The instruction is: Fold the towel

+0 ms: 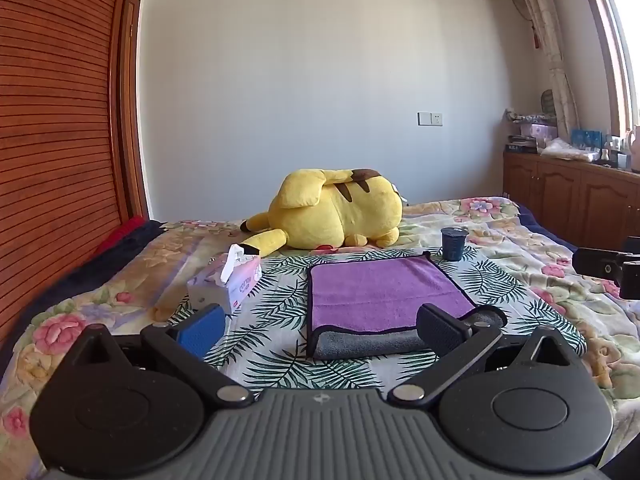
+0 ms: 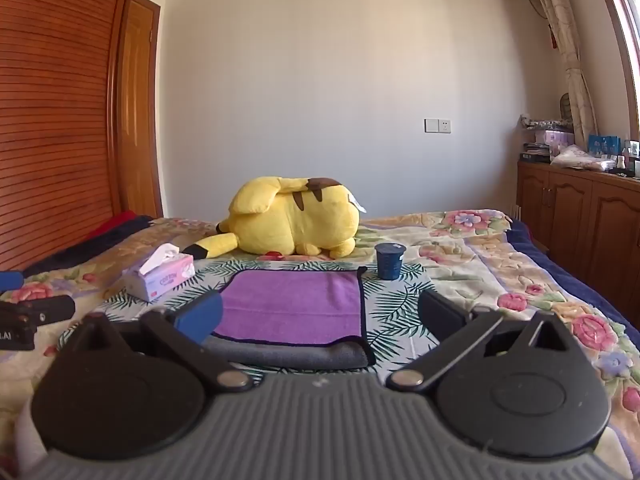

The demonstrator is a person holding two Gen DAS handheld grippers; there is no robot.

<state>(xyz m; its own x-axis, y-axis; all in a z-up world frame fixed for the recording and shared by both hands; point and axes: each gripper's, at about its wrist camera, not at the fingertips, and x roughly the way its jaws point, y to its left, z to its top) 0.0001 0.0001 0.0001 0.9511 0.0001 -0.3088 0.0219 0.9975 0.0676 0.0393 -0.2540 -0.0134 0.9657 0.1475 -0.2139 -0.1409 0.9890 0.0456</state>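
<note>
A purple towel [image 1: 380, 292] with a dark edge lies folded on the leaf-print cloth on the bed, its grey underside showing at the near edge. It also shows in the right wrist view [image 2: 296, 304]. My left gripper [image 1: 320, 328] is open and empty, just in front of the towel's near edge. My right gripper [image 2: 320, 316] is open and empty, its fingers either side of the towel's near edge. The right gripper's body shows at the right edge of the left wrist view [image 1: 608, 268]; the left gripper's body shows at the left edge of the right wrist view [image 2: 28, 316].
A tissue box [image 1: 228, 284] lies left of the towel. A dark blue cup [image 1: 454, 243] stands at the towel's far right corner. A yellow plush toy [image 1: 336, 212] lies behind. A wooden wardrobe [image 1: 56, 120] is at left, wooden cabinets [image 1: 568, 196] at right.
</note>
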